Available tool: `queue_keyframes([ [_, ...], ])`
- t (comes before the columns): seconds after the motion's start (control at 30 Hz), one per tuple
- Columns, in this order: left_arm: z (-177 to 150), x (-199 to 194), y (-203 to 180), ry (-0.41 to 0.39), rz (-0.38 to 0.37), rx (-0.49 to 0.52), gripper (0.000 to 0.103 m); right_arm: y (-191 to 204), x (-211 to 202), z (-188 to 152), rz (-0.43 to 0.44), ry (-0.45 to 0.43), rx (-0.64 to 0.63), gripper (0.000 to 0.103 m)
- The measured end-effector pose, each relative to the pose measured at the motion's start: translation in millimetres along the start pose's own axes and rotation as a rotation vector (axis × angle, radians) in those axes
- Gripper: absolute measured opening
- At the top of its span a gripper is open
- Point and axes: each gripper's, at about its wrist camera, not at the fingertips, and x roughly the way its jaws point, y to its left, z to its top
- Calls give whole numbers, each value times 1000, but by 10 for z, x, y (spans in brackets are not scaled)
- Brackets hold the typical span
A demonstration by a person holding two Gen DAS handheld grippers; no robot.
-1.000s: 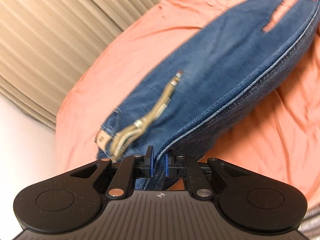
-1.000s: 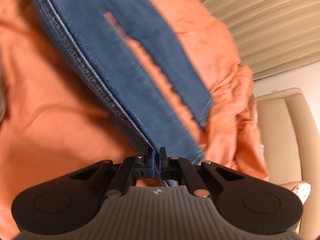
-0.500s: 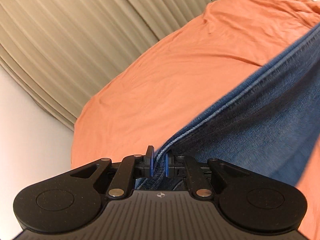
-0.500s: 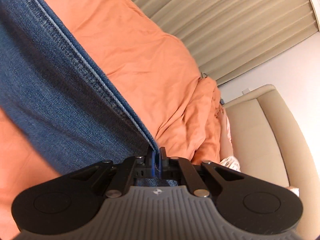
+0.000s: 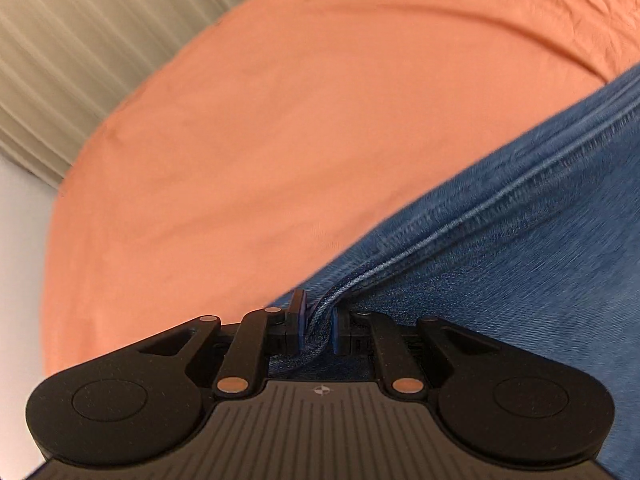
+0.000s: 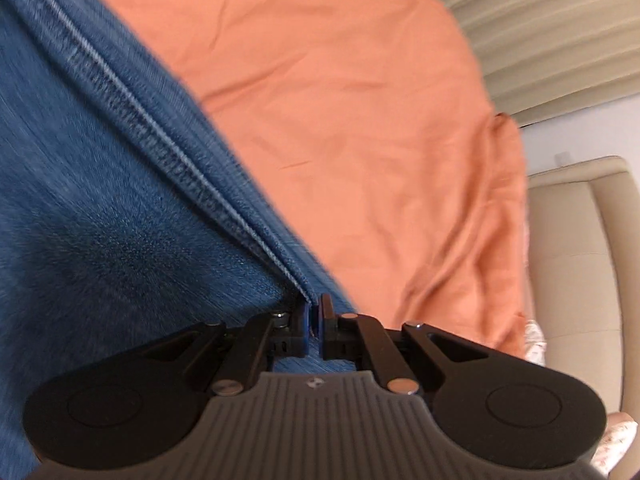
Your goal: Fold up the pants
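Note:
The blue denim pants (image 5: 520,240) lie low over an orange bedsheet (image 5: 260,120), stretched between my two grippers. My left gripper (image 5: 316,326) is shut on a seamed edge of the pants, which run off to the right. My right gripper (image 6: 315,322) is shut on the same seamed edge of the pants (image 6: 100,180), which run off to the upper left over the sheet (image 6: 340,100). The rest of the pants, including waistband and leg ends, is out of view.
Beige pleated curtains (image 5: 80,48) hang behind the bed and also show in the right wrist view (image 6: 560,32). A beige padded headboard or chair (image 6: 580,240) stands at the right. A floral fabric (image 6: 536,344) peeks out at the sheet's bunched right edge.
Both grippers have come down towards the bed with the pants held. The hanging legs and the belt seen a second ago have gone out of view; the denim now lies close over the sheet.

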Motion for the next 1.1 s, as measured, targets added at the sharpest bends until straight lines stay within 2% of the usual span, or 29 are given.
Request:
queue_keyframes([
  [0.13,-49,172,-2,2,-19,5,13,157,216,14,18,8,-13,0],
  [0.23,-80,177,38,-14,-21,3,13,124,242,21,24,2,-7,0],
  [0.4,-43,-191,218,-123,-20,-71,13,-37,-41,-31,-49,-71,37,0],
  [0.5,20,-161,253,-113,-12,-101,13,-159,-76,24,-47,-80,109,0],
  [0.57,58,-79,202,-76,-18,-115,15,-126,-12,104,-58,-72,118,0],
  [0.63,69,-24,188,-58,-2,-84,27,-62,60,132,-46,-36,121,0],
  [0.67,39,-53,195,-68,21,-79,50,-35,103,139,-38,-17,128,2],
  [0.7,24,-94,204,-83,61,-78,66,-12,117,138,-47,-10,132,15],
  [0.73,-11,-180,211,-119,95,-84,87,-26,102,126,-68,-10,139,38],
  [0.8,-54,-355,287,-164,88,-111,88,-71,45,88,-98,-23,172,55],
  [0.97,-237,-757,496,-136,64,-155,87,-192,-341,71,-41,-60,272,55],
  [1.03,-382,-965,617,-136,47,-198,87,-158,-602,96,20,-78,340,56],
  [1.1,-534,-1119,799,-127,34,-255,87,-109,-876,94,117,-105,412,57],
])
